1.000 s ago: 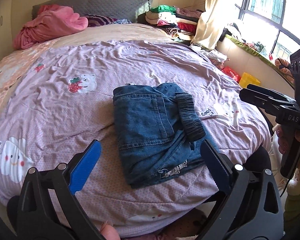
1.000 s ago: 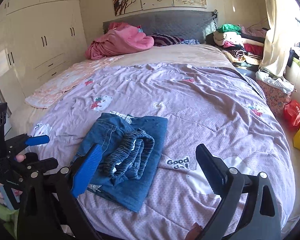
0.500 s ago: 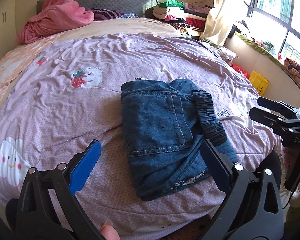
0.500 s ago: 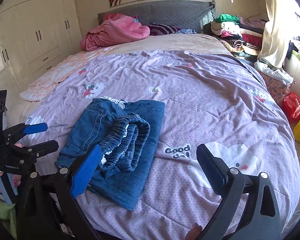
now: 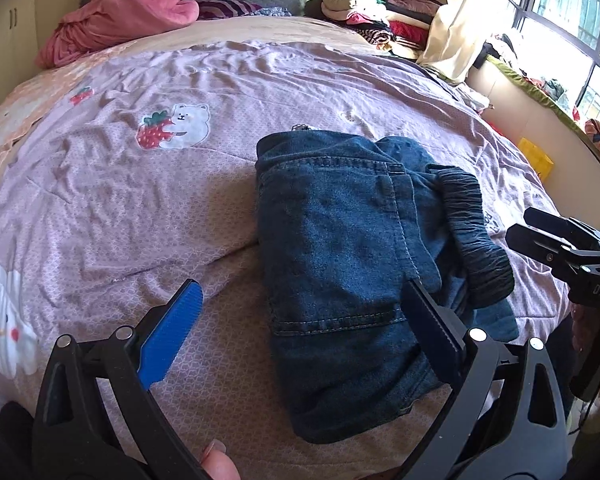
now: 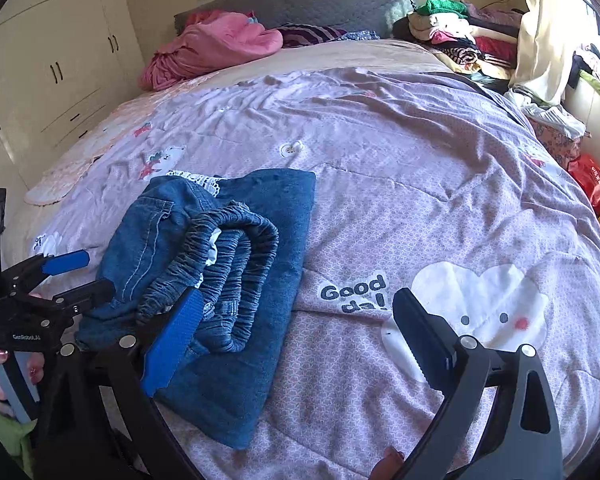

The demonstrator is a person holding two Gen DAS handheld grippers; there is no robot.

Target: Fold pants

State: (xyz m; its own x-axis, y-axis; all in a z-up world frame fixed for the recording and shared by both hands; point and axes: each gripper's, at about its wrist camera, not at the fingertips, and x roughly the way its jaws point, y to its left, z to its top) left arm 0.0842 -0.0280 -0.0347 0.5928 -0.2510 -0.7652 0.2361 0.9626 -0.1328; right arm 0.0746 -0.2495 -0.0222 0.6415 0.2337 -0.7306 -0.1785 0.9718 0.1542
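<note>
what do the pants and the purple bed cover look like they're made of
The pants look like blue denim: matte, woven, with pale topstitched seams and a gathered elastic waistband. The purple bed cover seems a thin printed cotton-type quilt: soft wrinkles, stitched quilting lines, cartoon prints. The exact fibre cannot be told.

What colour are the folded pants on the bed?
Dark blue denim pants, with a gathered elastic waistband; the left wrist view shows them best.
</note>
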